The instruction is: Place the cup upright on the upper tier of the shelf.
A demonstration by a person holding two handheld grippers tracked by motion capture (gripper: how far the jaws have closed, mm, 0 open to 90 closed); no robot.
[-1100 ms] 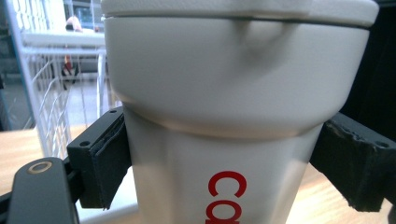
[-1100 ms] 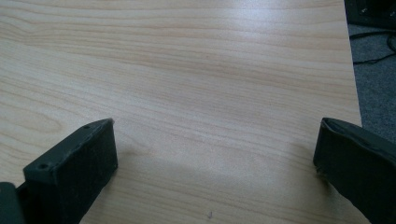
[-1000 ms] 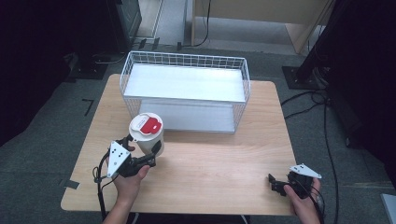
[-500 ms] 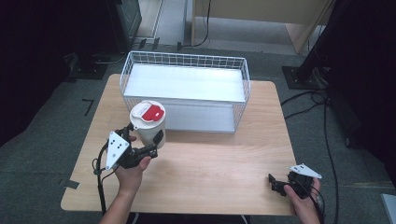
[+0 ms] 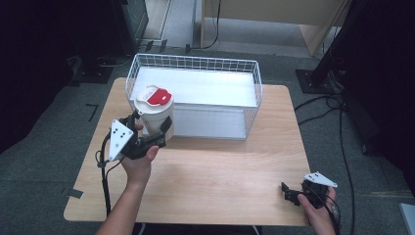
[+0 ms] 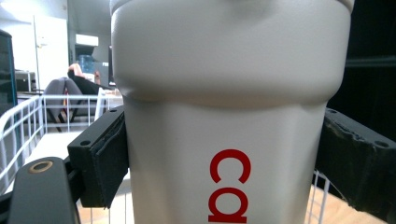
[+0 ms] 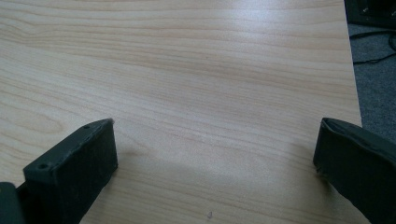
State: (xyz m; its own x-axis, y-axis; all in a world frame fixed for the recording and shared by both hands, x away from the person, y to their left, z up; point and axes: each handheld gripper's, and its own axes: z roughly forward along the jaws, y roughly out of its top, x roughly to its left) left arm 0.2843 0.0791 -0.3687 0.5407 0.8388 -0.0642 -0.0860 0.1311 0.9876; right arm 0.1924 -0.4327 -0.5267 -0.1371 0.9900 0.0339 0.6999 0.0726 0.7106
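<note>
A white cup-shaped container (image 5: 153, 111) with a white lid and a red flap on top is held in the air by my left gripper (image 5: 149, 126), just in front of the near left corner of the white wire basket (image 5: 254, 88). In the left gripper view the container (image 6: 229, 116) shows red letters and both pads (image 6: 109, 158) press on its sides. My right gripper (image 5: 293, 192) rests at the table's near right corner with its jaws wide apart over bare wood (image 7: 210, 93) and nothing between them.
The wire basket has a white floor and stands across the back middle of the wooden table (image 5: 220, 166). Cables (image 5: 342, 122) and a black stand base lie on the grey floor to the right. Dark equipment stands at the back left.
My left gripper has lifted the container up and carried it away from me towards the basket's near left corner. The right gripper has stayed still.
</note>
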